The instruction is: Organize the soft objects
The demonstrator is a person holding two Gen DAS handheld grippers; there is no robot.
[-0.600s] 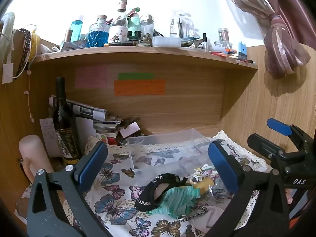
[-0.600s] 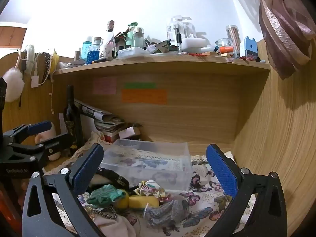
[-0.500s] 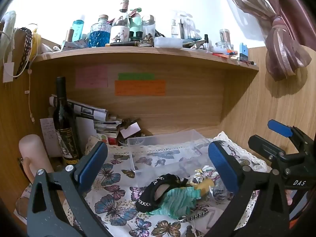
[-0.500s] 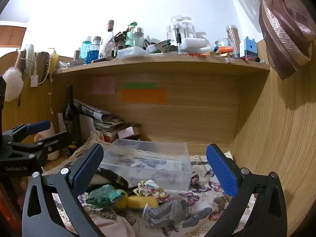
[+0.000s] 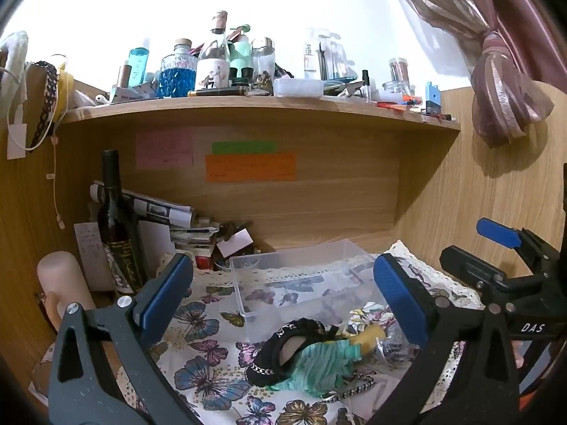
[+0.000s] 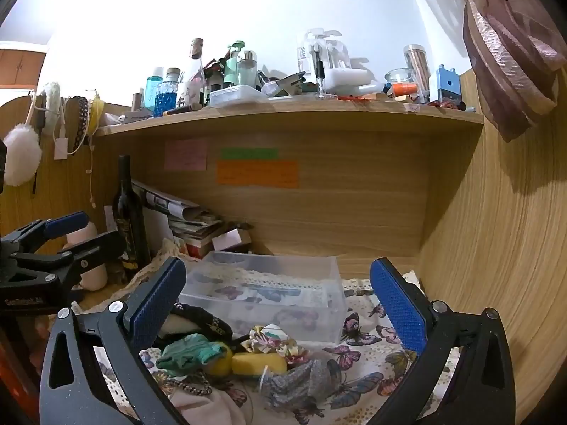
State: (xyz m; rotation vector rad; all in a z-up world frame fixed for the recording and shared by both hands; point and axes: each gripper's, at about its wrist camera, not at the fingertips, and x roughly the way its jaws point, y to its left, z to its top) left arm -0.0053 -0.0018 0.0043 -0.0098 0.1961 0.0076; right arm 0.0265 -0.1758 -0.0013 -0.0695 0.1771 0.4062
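Note:
A heap of soft things lies on the butterfly cloth [image 5: 198, 322] in front of a clear plastic box [image 5: 304, 283], which also shows in the right wrist view [image 6: 269, 290]. The heap holds a black band [image 5: 283, 347], a teal scrunchie [image 5: 322, 361] [image 6: 187, 352], a yellow sponge [image 6: 258, 363], a floral scrunchie [image 6: 273, 343] and a grey glittery piece [image 6: 297, 382]. My left gripper [image 5: 283, 297] is open and empty above the heap. My right gripper [image 6: 280, 304] is open and empty, beside the left gripper [image 6: 53, 248]. The box holds nothing.
A dark wine bottle [image 5: 117, 226], a stack of papers [image 5: 170, 219] and a pink cylinder [image 5: 63, 283] stand at the back left. A shelf [image 5: 248, 106] crowded with bottles hangs above. Wooden walls close in the back and right. A curtain [image 5: 503, 99] hangs upper right.
Both grippers have stayed open and barely shifted. Nothing on the cloth has moved.

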